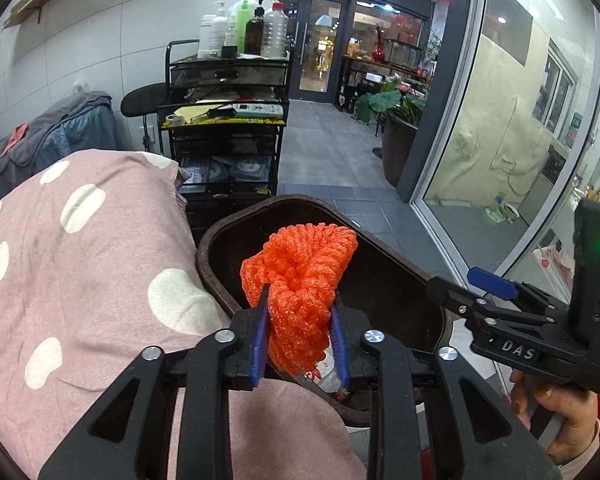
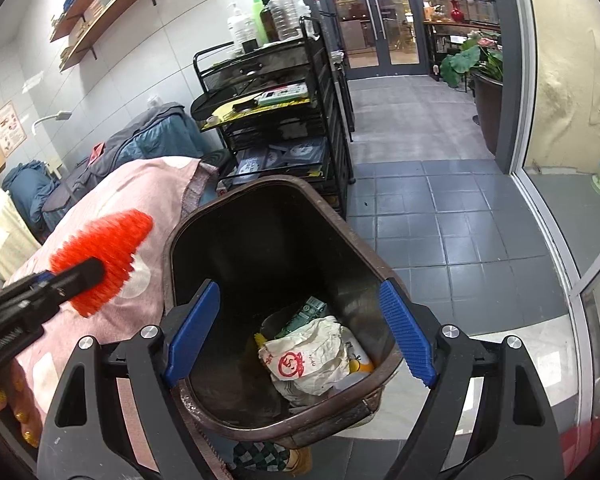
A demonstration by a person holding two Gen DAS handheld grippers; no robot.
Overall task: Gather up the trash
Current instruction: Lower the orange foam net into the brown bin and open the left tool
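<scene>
Drop step: left gripper [image 1: 300, 320] fingers pinch orange net [image 1: 300, 280], bin [image 1: 220, 248] mouth just ahead. Right gripper [image 2: 300, 332] fingers wide, w/ nothing in them, bin rim between. Next: net fwd over opening, then release

Bin [image 2: 188, 240] on tiled floor [image 2: 440, 216]

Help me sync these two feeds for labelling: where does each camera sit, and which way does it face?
Left wrist: on the left gripper, looking along its fingers at the orange foam net it clamps over the bin; right gripper and hand show.
Right wrist: on the open right gripper, looking into the bin at crumpled paper; left gripper intrudes.
Shared: bin, net, polka-dot blanket, trolley.
</scene>
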